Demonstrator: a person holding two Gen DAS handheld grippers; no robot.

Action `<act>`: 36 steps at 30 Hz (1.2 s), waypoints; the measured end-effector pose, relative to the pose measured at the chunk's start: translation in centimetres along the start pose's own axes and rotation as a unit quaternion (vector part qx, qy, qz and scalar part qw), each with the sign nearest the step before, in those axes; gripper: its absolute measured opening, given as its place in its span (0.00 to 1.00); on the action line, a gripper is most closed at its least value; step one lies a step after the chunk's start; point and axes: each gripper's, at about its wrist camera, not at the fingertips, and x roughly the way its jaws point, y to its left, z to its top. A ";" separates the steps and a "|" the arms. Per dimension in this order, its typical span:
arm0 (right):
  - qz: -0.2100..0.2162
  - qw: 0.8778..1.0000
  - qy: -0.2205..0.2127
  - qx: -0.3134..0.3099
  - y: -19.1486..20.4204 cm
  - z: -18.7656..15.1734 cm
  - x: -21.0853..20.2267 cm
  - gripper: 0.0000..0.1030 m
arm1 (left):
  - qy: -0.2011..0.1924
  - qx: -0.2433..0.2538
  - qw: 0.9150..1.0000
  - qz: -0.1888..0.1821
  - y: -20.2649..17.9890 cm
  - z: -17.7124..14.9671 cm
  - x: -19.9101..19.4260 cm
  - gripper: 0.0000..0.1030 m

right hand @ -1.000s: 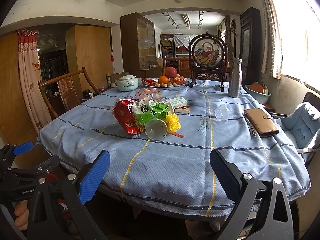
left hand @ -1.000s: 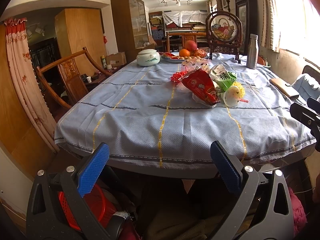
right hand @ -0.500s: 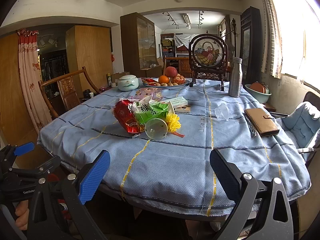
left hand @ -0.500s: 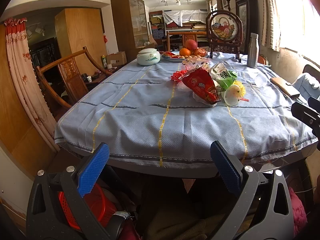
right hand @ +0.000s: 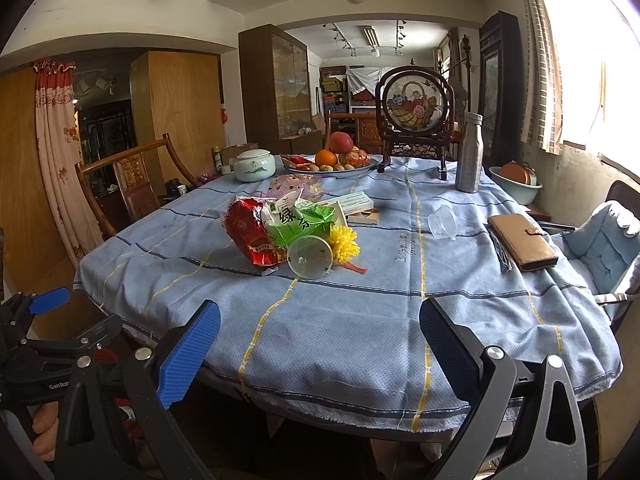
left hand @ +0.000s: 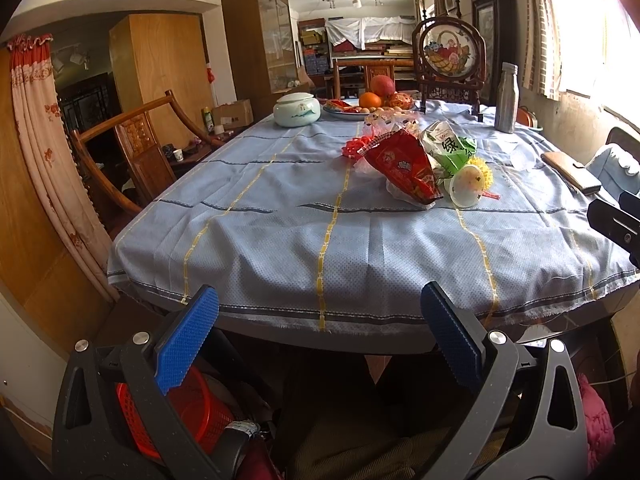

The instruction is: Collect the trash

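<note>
A pile of trash lies mid-table on the blue cloth: a red snack bag (left hand: 404, 168) (right hand: 250, 234), a green tea packet (left hand: 450, 148) (right hand: 298, 222), a clear plastic cup (left hand: 466, 186) (right hand: 310, 258) on its side and a yellow flower (right hand: 344, 242). Another clear cup (right hand: 443, 222) lies further right. My left gripper (left hand: 320, 336) is open and empty, low before the table's near edge. My right gripper (right hand: 320, 344) is open and empty at the near edge. A red basket (left hand: 180, 412) sits on the floor under the left gripper.
A brown wallet (right hand: 522, 242) lies at the right edge. A metal bottle (right hand: 469, 154), a fruit plate (right hand: 336, 160), a white jar (right hand: 255, 165) and a framed stand (right hand: 414, 112) are at the far end. A wooden chair (left hand: 136, 152) stands left, a cushioned chair (right hand: 604, 244) right.
Both grippers have hardly moved; the left one has drifted very slightly. Both stay open and empty.
</note>
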 end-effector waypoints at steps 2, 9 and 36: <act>0.000 1.000 0.000 0.000 0.0 0.0 0.0 0.95 | 0.001 0.000 1.000 0.000 0.0 0.0 0.1 0.94; -0.001 1.000 0.005 0.000 -0.2 -0.3 -0.1 0.95 | 0.011 -0.001 1.000 0.001 0.1 -0.1 0.8 0.94; -0.014 0.998 0.045 0.030 -5.5 1.7 9.0 0.95 | 0.072 0.022 0.994 -0.082 -5.0 9.2 14.1 0.94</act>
